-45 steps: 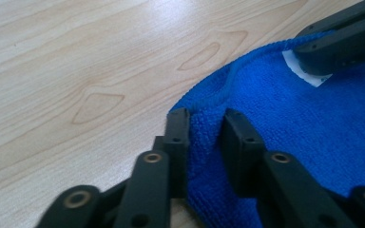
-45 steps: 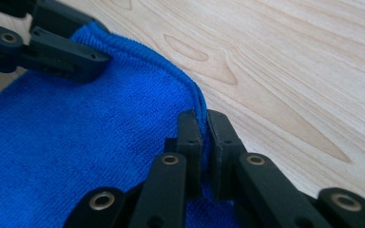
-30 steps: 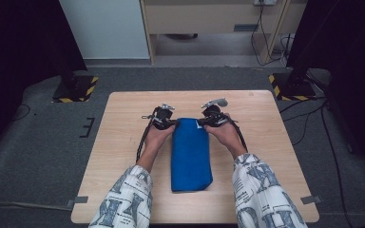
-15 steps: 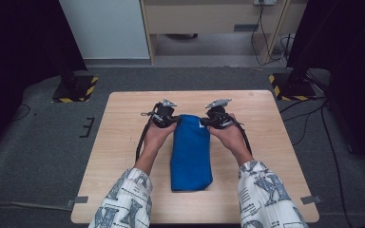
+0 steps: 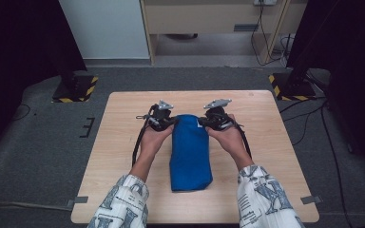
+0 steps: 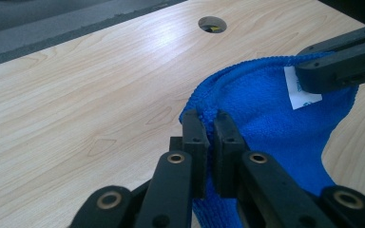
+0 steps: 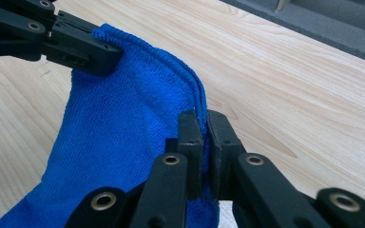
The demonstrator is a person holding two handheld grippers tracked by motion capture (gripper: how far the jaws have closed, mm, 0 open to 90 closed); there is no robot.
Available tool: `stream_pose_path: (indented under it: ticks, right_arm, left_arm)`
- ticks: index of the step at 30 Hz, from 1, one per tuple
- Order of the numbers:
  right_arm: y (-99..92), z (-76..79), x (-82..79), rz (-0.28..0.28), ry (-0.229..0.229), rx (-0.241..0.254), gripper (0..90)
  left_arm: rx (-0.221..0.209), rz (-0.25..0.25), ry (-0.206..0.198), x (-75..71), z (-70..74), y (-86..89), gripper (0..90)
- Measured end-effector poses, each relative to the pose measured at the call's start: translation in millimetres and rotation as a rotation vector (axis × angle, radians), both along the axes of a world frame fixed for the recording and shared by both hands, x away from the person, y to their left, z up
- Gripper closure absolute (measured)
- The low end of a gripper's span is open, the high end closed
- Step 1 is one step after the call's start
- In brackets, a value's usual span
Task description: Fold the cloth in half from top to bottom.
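Observation:
A folded blue cloth (image 5: 190,152) lies lengthwise in the middle of the wooden table (image 5: 123,114). Its far end is lifted off the wood. My left gripper (image 5: 172,121) is shut on the far left corner of the blue cloth (image 6: 266,114), the edge pinched between its pads (image 6: 193,137). My right gripper (image 5: 202,122) is shut on the far right corner of the blue cloth (image 7: 123,123). In the left gripper view the right gripper (image 6: 298,78) bites the hem beside a white label (image 6: 302,97). In the right gripper view the left gripper (image 7: 119,53) holds the opposite corner.
The table has a round cable hole (image 6: 212,23) near its far edge. Black stands with yellow-striped feet (image 5: 76,88) flank the table on the grey floor. A cabinet (image 5: 209,19) stands beyond. Bare wood lies left and right of the cloth.
Both hands have risen and moved a little toward me with the cloth's far corners held, lifting that end of the cloth off the table.

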State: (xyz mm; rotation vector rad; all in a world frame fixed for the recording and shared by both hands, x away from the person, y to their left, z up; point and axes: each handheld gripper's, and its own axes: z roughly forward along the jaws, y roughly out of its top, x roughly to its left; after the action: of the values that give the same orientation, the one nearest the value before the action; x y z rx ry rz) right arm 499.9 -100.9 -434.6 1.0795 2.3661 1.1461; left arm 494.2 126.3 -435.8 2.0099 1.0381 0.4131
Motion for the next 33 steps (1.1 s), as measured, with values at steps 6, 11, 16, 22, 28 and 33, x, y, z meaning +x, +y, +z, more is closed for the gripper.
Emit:
stream_pose_path:
  ticks: [6,11,16,22,28,33]
  right_arm:
    - [-5.3,6.1,-5.9,-0.007,-0.014,0.009,85.7]
    - [-8.4,10.3,-12.1,-0.005,-0.024,0.006,85.7]
    - [-9.8,15.3,-18.0,-0.004,-0.038,0.023,85.7]
    - [-11.5,13.9,-22.6,0.003,-0.042,0.030,85.7]
    - [-13.1,8.2,-25.5,0.001,-0.039,0.049,85.7]
    - [-13.6,2.5,-27.2,0.004,-0.035,0.049,85.7]
  left_arm:
    - [0.003,-0.014,-0.010,-5.6,4.5,-3.1,85.7]
    - [0.003,-0.017,-0.022,-12.2,8.6,-4.7,85.8]
    - [0.000,-0.023,-0.034,-17.1,12.8,-4.6,85.8]
    - [-0.004,-0.032,-0.037,-19.9,11.1,-3.1,85.8]
    - [-0.005,-0.042,-0.034,-23.7,5.5,-1.8,85.8]
    - [-0.003,-0.048,-0.036,-25.9,2.5,-0.7,85.7]
